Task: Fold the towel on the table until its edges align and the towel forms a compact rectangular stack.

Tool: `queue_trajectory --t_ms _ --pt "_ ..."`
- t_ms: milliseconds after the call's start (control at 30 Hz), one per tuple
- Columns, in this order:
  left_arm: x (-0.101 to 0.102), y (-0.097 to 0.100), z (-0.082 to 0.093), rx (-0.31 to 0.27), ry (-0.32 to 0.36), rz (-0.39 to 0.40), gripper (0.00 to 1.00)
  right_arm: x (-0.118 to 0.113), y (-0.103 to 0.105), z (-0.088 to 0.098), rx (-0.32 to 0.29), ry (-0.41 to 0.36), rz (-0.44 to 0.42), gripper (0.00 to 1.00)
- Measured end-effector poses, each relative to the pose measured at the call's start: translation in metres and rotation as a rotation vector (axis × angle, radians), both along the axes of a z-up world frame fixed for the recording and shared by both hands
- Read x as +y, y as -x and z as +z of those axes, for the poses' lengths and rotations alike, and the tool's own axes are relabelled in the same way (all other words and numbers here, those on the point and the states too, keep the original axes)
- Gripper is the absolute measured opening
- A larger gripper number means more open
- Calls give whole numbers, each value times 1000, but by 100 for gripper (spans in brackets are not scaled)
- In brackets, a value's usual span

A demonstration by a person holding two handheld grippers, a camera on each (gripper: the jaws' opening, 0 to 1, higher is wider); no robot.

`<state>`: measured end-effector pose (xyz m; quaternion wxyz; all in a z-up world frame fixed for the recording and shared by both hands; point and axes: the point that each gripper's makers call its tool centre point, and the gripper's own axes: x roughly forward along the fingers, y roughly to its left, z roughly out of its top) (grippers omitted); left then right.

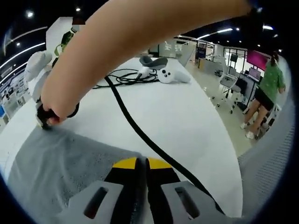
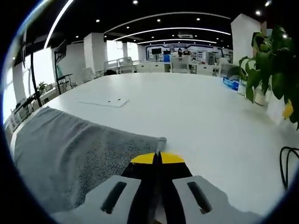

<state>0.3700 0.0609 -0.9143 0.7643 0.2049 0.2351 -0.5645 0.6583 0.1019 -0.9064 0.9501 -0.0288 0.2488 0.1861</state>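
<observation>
In the left gripper view a bare forearm [image 1: 140,42] crosses the top of the picture and hides much of the table behind it; its hand is cut off by a white device at the far left, so what it holds is hard to make out. The left gripper [image 1: 141,164] has its 2 yellow-tipped jaws pressed together; the towel's edge runs right up to the tips, but whether cloth is caught between them cannot be told. In the right gripper view the right gripper [image 2: 158,157] also has its jaws pressed together, and a small corner of the towel [image 2: 70,149] stands up at the tips, so it pinches that corner.

The towel is grey, with a nubbly looped pile; it lies flat on the table, spreading away to the left of each gripper, with its lower part cut off by the gripper bodies. Its far edge runs straight from the left toward the right gripper's tips.

The table [image 2: 196,107] is smooth, white and broad. Ahead of the left gripper a thick black cable [image 1: 135,126] snakes from beside the jaws toward a tangle of thinner cables and a white controller [image 1: 172,75]. Ahead and left of the right gripper lies a thin white flat plate [image 2: 105,101]; to its right stands a leafy green plant [image 2: 271,70], partly cut off. A person in green [image 1: 266,93] stands far right of the left gripper.
</observation>
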Motion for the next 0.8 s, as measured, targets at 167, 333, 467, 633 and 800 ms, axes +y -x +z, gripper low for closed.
queue_trajectory --t_ms 167,333,467,633,800 --pt "2 -2 6 4 41 58 4 -5 1 0 59 -154 -72 0" --pt "8 -4 13 16 52 71 3 -3 4 19 36 -198 -53 0" --pt "11 -7 25 4 72 76 3 -1 7 33 27 -236 -43 0" --pt "19 -10 41 6 101 112 3 5 15 49 25 -279 -24 0" --pt "27 -13 54 -1 116 143 3 11 20 63 35 -332 -24 0"
